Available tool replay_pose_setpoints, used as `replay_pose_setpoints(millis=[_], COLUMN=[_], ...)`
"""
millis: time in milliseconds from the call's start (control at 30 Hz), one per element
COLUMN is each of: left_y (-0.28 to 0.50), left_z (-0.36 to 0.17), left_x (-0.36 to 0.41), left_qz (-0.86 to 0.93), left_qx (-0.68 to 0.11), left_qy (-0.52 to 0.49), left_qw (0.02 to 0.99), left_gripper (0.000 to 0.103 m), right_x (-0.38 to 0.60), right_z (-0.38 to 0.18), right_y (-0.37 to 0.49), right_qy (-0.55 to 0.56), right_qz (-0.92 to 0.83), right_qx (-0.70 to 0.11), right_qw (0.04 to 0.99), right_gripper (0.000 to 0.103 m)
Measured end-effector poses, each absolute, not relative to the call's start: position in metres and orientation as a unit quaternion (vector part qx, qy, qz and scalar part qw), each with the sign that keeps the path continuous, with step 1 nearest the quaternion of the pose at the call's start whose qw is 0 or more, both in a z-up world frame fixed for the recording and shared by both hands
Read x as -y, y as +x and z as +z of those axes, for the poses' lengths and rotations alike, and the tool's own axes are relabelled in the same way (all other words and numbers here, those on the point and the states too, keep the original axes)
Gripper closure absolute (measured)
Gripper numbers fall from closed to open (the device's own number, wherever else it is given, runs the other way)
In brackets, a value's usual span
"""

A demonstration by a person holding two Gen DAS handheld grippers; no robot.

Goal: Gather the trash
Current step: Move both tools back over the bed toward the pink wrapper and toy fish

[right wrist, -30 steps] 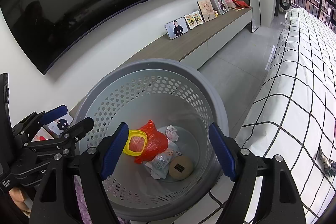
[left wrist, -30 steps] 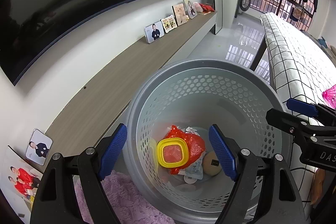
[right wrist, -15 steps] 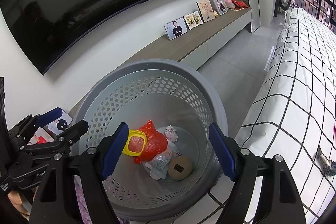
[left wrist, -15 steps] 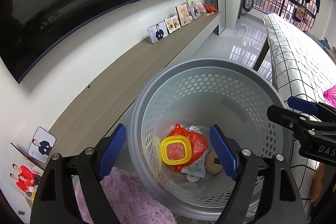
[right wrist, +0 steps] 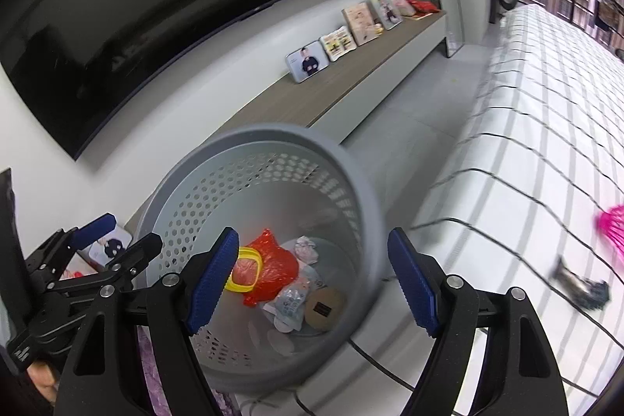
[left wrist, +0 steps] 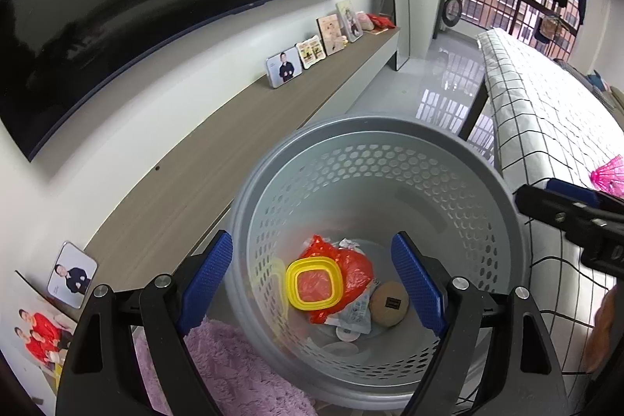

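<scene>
Left wrist view: the left gripper [left wrist: 312,281] is held above the round grey perforated plastic basket [left wrist: 394,133], its jaws spread with nothing between the ribbed blue pads [left wrist: 415,283]; they have just been opening a little. That pose suits a drop just finished, as a judgement. At the basket's bottom the collected trash is seen: a crumpled red plastic bag [left wrist: 351,268], a square yellow plastic lid [left wrist: 314,283] lying on it, a round tan disc with a dark label [left wrist: 390,303] and a crinkled pale wrapper [left wrist: 357,314]. A fluffy lilac rug [left wrist: 234,369] lies beside the basket.

Right wrist view: the right gripper [right wrist: 312,281] is likewise released and empty over the same basket [right wrist: 351,158]. On the checked white bed cover [right wrist: 546,143] a pink mesh object [right wrist: 612,232] and a blurred dark item [right wrist: 581,285] are seen, possibly trash left to gather.
</scene>
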State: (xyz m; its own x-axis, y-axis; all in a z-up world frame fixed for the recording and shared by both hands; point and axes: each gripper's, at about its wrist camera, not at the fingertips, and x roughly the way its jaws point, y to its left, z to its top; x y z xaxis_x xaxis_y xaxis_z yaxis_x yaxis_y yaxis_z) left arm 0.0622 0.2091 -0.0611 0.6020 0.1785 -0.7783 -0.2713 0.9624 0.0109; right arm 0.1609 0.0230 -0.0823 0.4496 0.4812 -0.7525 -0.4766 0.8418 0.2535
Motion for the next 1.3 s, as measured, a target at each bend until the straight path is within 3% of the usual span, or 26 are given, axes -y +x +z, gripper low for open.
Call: replay_pose_setpoints(millis=[900, 1300], left_y=[0.102, 0.113], left_z=[-0.028, -0.025], left_x=[-0.044, 0.014], left_qz=[-0.006, -0.037], left_qx=[-0.411, -0.417], left_qy=[-0.011, 0.013], left_qw=[0.912, 0.908], left_gripper=[0.021, 0.021], right_x=[0.262, 0.276], right_z=[-0.066, -0.083], right_y=[0.134, 0.185], right_qy=[0.059, 0.017], right_qz=[0.063, 0.079], right_qx=[-0.415, -0.432], right_qw=[0.906, 0.898], right_gripper=[0.028, 0.028])
